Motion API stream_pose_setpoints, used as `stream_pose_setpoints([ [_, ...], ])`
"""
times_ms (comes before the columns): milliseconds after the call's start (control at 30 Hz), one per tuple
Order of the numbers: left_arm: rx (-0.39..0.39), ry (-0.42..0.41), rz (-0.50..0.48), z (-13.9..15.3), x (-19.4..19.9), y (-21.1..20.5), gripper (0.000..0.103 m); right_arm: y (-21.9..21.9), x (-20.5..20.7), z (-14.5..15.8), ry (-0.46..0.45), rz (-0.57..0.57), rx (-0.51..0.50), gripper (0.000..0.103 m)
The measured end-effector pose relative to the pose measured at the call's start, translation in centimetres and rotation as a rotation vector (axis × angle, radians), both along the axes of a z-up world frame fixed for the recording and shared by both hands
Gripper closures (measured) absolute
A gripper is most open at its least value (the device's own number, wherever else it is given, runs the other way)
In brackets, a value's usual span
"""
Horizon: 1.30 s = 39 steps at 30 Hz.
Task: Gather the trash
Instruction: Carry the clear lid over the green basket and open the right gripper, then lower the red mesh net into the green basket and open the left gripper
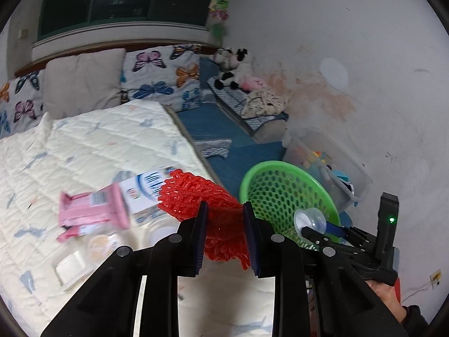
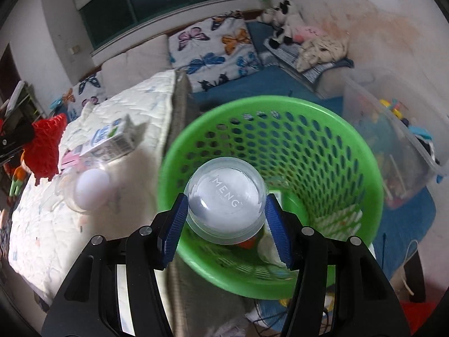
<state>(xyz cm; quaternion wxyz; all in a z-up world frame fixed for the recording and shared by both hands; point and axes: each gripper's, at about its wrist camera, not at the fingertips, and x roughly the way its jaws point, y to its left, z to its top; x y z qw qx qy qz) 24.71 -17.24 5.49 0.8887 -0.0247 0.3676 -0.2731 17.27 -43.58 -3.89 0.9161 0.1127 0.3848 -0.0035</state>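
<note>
Right now my left fingers (image 1: 226,219) are clamped on a red foam net (image 1: 196,193), which bulges out above and below the pads. My right fingers (image 2: 226,216) grip a clear plastic cup (image 2: 226,200) by its sides, its bottom facing the camera. I take the green basket (image 2: 350,146) as my landmark: the cup hangs over its open mouth, just inside the near rim, and some white and orange scraps lie on the basket's floor beneath it. The red net is left of the basket, above the bed's cream quilt (image 1: 84,146). Further left of the basket, on that quilt, lie a blue-and-white carton (image 2: 112,140), a pink packet (image 1: 89,210) and a few clear plastic cups and lids (image 2: 87,191), blurred in both views. Right of the basket, against the wall, stands a clear storage bin (image 2: 393,146) of toys. Behind the basket, butterfly pillows (image 2: 213,50) and soft toys (image 2: 283,19) sit under the window.
</note>
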Motion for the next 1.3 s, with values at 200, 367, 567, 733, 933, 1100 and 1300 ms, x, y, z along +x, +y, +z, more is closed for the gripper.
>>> stream_pose_setpoints([
  [200,0.01,0.006,-0.067,-0.4,0.6,-4.1,0.078,-1.9,-0.8,-0.5,0.009,-0.043,0.005,0.039],
  [367,0.022,0.02,-0.104,-1.2,0.9,-7.0,0.078,-3.1,-1.8,-0.5,0.003,-0.065,0.006,0.039],
  [567,0.038,0.043,-0.149,-2.4,1.1,-10.5,0.078,-3.6,-3.7,0.1,-0.026,-0.067,-0.027,0.039],
  [733,0.051,0.073,-0.17,-3.7,1.3,-12.4,0.078,-3.7,-4.7,0.4,-0.041,-0.066,-0.047,0.039],
  [933,0.064,0.102,-0.18,-5.1,1.3,-13.5,0.072,-3.9,-5.3,0.2,-0.035,-0.064,-0.048,0.039],
  [1100,0.054,0.101,-0.158,-5.6,1.2,-13.5,0.043,-3.8,-5.7,-0.3,-0.028,-0.064,-0.043,0.039],
  [1300,0.058,0.091,-0.151,-5.5,0.8,-12.7,0.043,-3.6,-5.9,-0.4,-0.026,-0.057,-0.038,0.039],
])
